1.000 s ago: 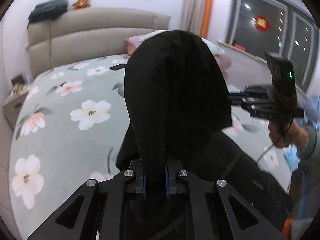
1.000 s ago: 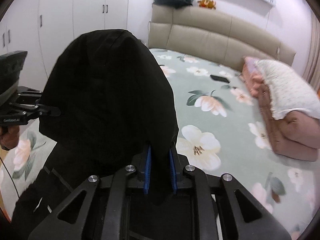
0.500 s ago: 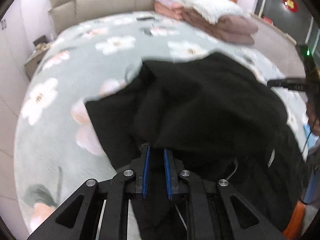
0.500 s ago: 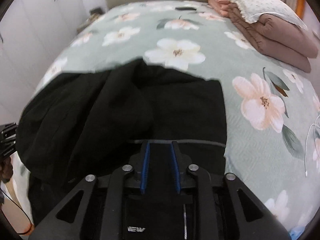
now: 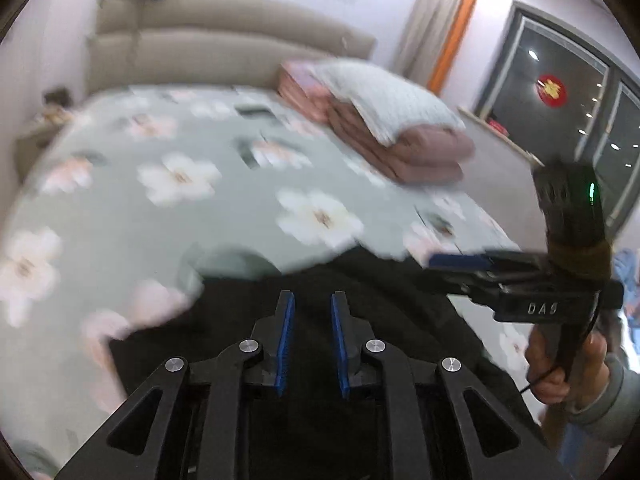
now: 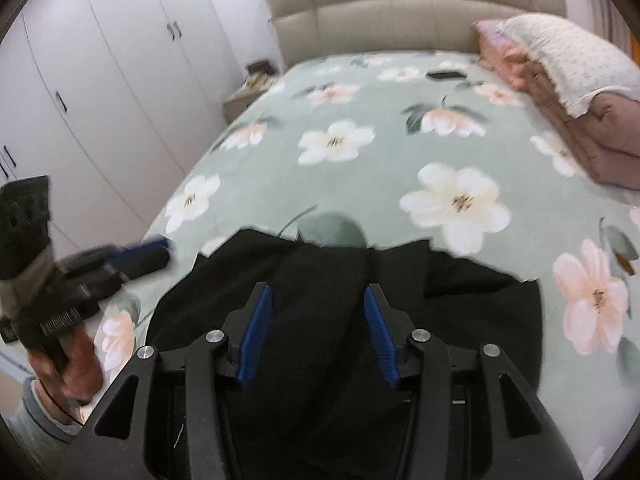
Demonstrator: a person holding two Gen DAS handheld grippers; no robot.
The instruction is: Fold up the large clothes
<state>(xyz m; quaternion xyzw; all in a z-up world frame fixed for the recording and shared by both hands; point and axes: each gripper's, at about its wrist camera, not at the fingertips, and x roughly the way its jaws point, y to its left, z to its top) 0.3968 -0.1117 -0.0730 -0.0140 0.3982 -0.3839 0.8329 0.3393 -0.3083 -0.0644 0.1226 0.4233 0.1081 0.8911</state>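
We see both jaws just opened: left gripper (image 5: pixel 312 308) narrow, right gripper (image 6: pixel 318 300) wider, nothing between. Black garment (image 6: pixel 340 320) released on floral bedspread (image 6: pixel 360 176). Risk, we judge: rumpled far edge sets crooked fold.

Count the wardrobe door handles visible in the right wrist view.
4, all on the white wardrobe doors at left: two side by side up top, one lower left, one at the frame edge. More may be cut off.

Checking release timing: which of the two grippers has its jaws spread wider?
The right gripper: its blue pads stand far apart over the black garment. The left gripper shows only a narrow gap. Both have just been opening, gripping nothing.
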